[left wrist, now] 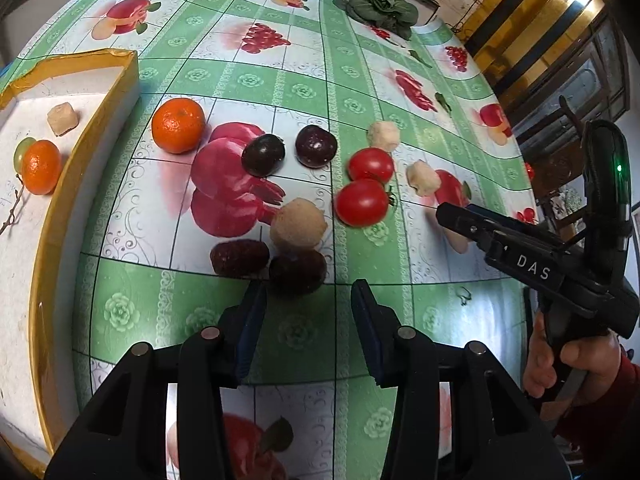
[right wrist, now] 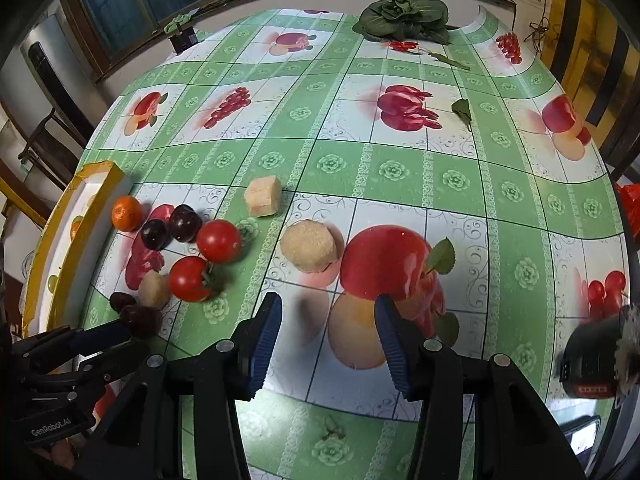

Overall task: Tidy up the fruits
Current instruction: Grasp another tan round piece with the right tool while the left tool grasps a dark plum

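Fruits [left wrist: 362, 202] scattered beside yellow-rimmed tray [left wrist: 100, 120].

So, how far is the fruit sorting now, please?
Early stage. Done: the yellow-rimmed tray already holds one mandarin, a pale chunk and a green fruit. In hand: nothing; the left gripper hovers with open jaws just short of a dark red berry, and the right gripper is also empty. Left: another mandarin, two tomatoes, two dark plums and several pale pieces.
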Demonstrator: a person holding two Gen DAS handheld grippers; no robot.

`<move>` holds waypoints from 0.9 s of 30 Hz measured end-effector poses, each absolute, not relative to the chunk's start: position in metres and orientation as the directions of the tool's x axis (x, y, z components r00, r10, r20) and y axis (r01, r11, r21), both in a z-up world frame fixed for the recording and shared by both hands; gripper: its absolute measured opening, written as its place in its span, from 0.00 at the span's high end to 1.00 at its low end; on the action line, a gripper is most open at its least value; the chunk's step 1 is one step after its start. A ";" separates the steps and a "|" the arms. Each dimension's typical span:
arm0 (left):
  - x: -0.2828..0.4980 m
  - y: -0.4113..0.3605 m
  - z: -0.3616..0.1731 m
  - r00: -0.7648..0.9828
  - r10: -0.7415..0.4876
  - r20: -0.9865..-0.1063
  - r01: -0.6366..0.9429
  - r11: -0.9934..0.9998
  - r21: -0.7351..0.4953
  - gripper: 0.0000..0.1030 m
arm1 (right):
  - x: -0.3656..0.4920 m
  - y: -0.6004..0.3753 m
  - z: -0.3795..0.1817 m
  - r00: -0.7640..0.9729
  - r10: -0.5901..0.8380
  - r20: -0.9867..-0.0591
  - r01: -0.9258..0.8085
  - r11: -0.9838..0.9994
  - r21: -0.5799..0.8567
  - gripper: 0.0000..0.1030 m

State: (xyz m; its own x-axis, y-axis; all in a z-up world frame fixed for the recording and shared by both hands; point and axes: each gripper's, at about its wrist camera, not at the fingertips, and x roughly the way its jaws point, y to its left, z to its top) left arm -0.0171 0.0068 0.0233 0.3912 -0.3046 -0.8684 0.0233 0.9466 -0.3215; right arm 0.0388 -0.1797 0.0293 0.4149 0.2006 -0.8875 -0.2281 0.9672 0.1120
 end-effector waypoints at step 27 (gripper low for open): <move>-0.024 0.006 0.031 0.404 -0.293 -0.867 0.057 0.954 -0.296 0.75 | 0.051 -0.165 0.032 0.404 0.231 -0.885 -0.268 0.955 0.127 0.69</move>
State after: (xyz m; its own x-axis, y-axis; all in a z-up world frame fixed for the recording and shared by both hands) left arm -0.0240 0.0060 0.0308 0.4036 -0.2928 -0.8668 0.0569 0.9536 -0.2956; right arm 0.0509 -0.1653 0.0318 0.4042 0.2309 -0.8850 -0.2676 0.9551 0.1270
